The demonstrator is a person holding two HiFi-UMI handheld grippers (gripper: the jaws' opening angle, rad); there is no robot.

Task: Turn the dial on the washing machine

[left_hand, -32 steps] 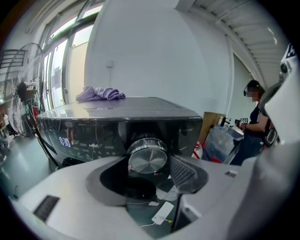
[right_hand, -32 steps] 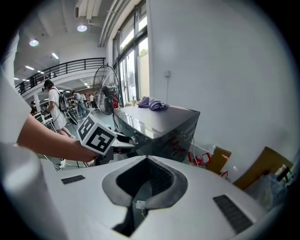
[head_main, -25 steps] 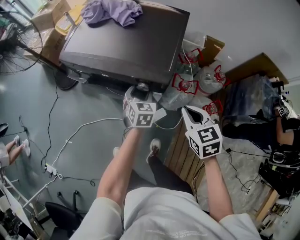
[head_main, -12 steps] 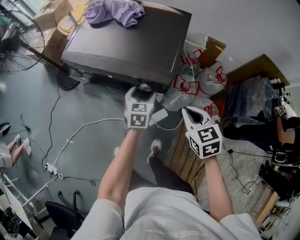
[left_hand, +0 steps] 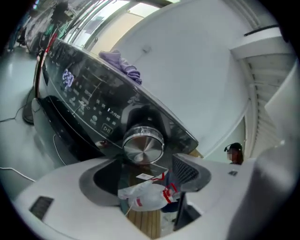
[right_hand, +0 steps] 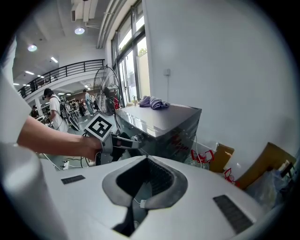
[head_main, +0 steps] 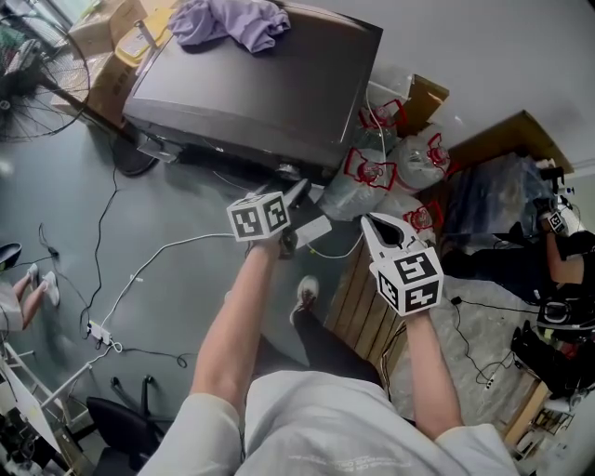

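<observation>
Grey floor (head_main: 177, 200), white wall (right_hand: 211, 56), 1 washing machine (head_main: 251, 84) at 11 o'clock, 1 purple cloth (head_main: 232, 20) on top, 1 dial (left_hand: 143, 144) on its front, left gripper (left_hand: 145, 172) just opened wide, dial untouched at its 12 o'clock, right gripper (head_main: 375, 221) closed, empty.

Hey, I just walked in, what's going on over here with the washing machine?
A person holds a gripper in each hand at the washing machine. The left gripper is at the dial. Its jaws have just been opening and stand apart, with the dial just ahead of them and not gripped. The right gripper hangs off to the side, shut and empty.
</observation>
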